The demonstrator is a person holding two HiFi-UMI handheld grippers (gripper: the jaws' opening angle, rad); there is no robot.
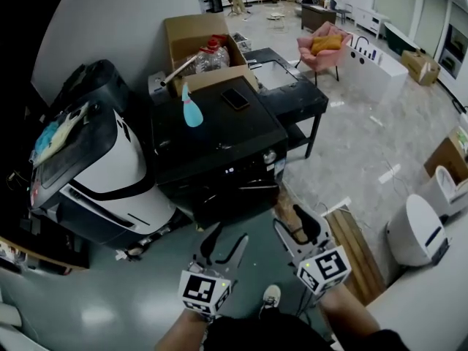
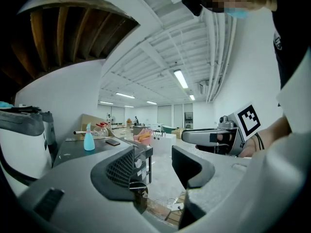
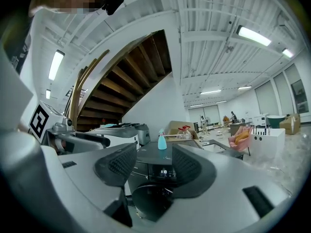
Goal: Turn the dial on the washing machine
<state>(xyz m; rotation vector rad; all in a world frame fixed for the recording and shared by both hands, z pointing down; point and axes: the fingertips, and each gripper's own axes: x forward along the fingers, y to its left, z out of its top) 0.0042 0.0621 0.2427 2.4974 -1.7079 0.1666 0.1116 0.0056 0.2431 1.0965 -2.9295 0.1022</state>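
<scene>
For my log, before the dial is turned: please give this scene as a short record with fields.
machine: black front-loading washing machine, small silver round dial on its front panel
on top: light blue plastic spray bottle, flat black phone
left gripper: open, empty, apart from machine
right gripper: open, empty, facing machine front

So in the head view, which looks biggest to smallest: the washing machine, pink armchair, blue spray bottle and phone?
1. washing machine
2. pink armchair, though it sits farther away
3. blue spray bottle and phone: too alike to rank
</scene>
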